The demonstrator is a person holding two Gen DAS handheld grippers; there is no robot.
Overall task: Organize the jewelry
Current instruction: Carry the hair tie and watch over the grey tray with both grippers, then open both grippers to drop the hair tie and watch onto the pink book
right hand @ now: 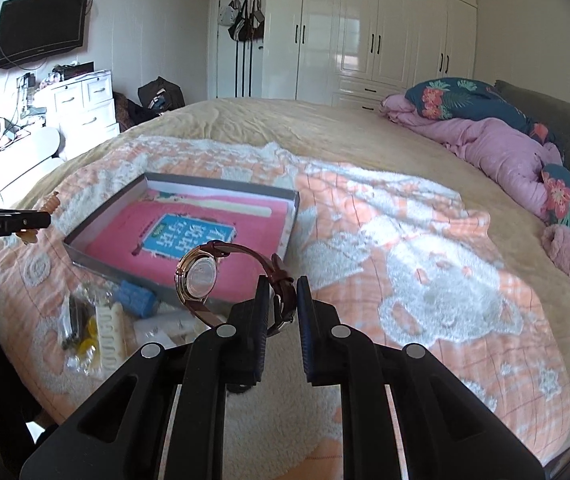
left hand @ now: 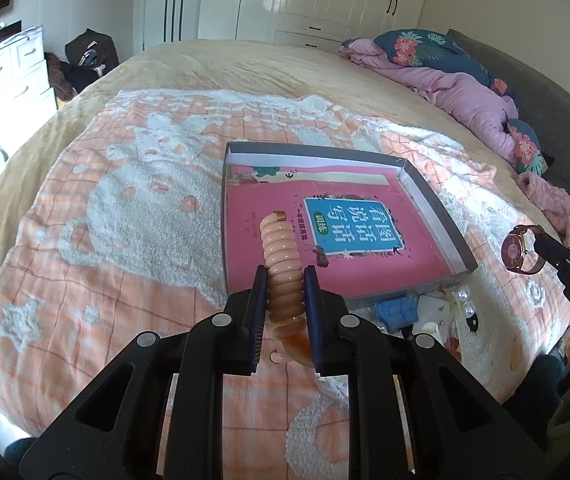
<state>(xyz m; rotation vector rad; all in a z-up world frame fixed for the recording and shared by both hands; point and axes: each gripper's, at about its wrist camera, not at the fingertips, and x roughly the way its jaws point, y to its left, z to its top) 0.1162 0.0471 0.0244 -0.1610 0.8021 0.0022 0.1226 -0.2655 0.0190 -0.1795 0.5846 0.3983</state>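
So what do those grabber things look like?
Both are black plastic. The left gripper and right gripper each have two flat fingers lined with dark blue pads, round silver bolts on the knuckles, and cut-out holes in the arms. White lettering marks the sides.

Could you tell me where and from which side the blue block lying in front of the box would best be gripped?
Probably across its two long sides, from above: the blue block lies flat on the blanket, its far side close against the box wall.

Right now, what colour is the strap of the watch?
Dark reddish brown; the watch strap shows best in the right wrist view, pinched in the right gripper.
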